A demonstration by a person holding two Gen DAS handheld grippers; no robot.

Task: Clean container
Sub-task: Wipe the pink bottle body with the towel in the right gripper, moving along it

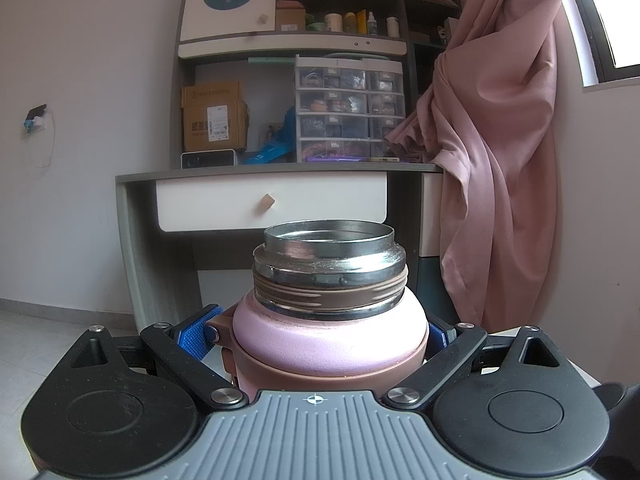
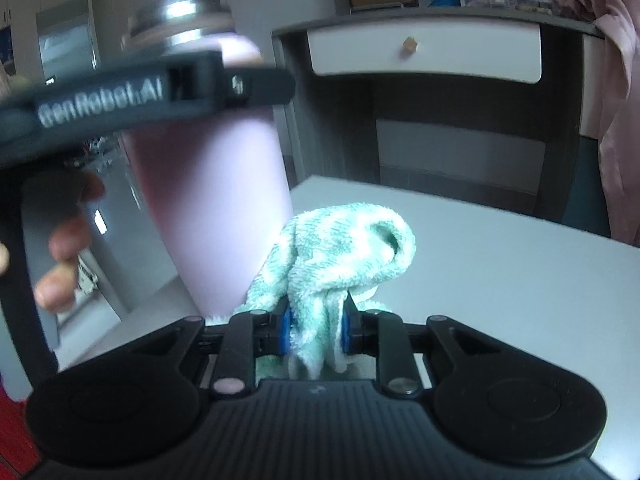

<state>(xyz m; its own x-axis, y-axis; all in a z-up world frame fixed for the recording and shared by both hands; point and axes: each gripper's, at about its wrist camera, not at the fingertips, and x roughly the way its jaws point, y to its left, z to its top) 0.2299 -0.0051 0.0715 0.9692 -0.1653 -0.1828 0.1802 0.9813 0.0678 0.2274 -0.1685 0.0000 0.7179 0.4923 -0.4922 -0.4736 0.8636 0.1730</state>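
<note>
A pink flask [image 1: 328, 340] with a wide, uncapped steel mouth stands upright between the blue pads of my left gripper [image 1: 324, 338], which is shut on its shoulder. From the right wrist view the same flask [image 2: 216, 200] hangs at the left, above the white table [image 2: 500, 272], with the left gripper's black body [image 2: 120, 96] across it and a person's fingers below. My right gripper [image 2: 316, 332] is shut on a bunched mint-and-white terry cloth [image 2: 344, 248], which rises in a loop beside the flask's lower side. Whether the cloth touches the flask I cannot tell.
A grey desk with a white drawer [image 1: 272, 204] stands behind, loaded with a cardboard box [image 1: 214, 118] and clear drawer organisers [image 1: 348, 110]. A pink curtain [image 1: 500, 140] hangs at the right. Shelves with bottles sit above the desk.
</note>
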